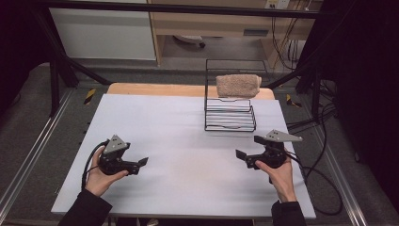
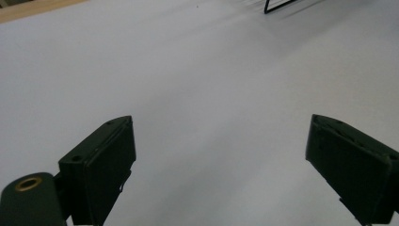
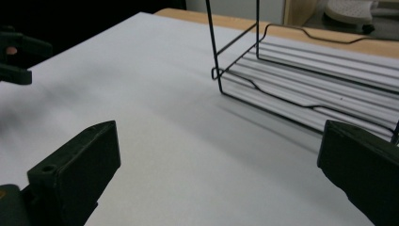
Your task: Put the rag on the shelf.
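Two hands are coming in from the bottom of the high view, each holding a gripper low over a pale surface (image 1: 188,141). On the person's left, the left hand (image 1: 96,176) is gripping the left gripper (image 1: 141,162), whose jaws are pointing toward the middle of the surface. In the left gripper view the two black jaws are standing wide apart with nothing between them but bare surface; a corner of the wire rack (image 2: 277,4) is showing far ahead of the jaws, toward the right one.

On the person's right, the right hand (image 1: 280,176) is holding the right gripper (image 1: 247,153), with a grey three-cornered plate on top and a cable trailing off the edge. Its jaws are also spread wide and are holding nothing. In the right gripper view the wire rack (image 3: 301,80) is sitting just ahead of the right jaw, its lower shelf of thin bars lying close to the surface, and the left gripper (image 3: 16,59) is showing dark and blurred far off beyond the left jaw.

A folded tan towel (image 1: 238,85) is resting on the upper shelf of the wire rack (image 1: 230,120), well ahead of both pairs of jaws and nearer the right gripper. Neither gripper is touching the towel or the rack.
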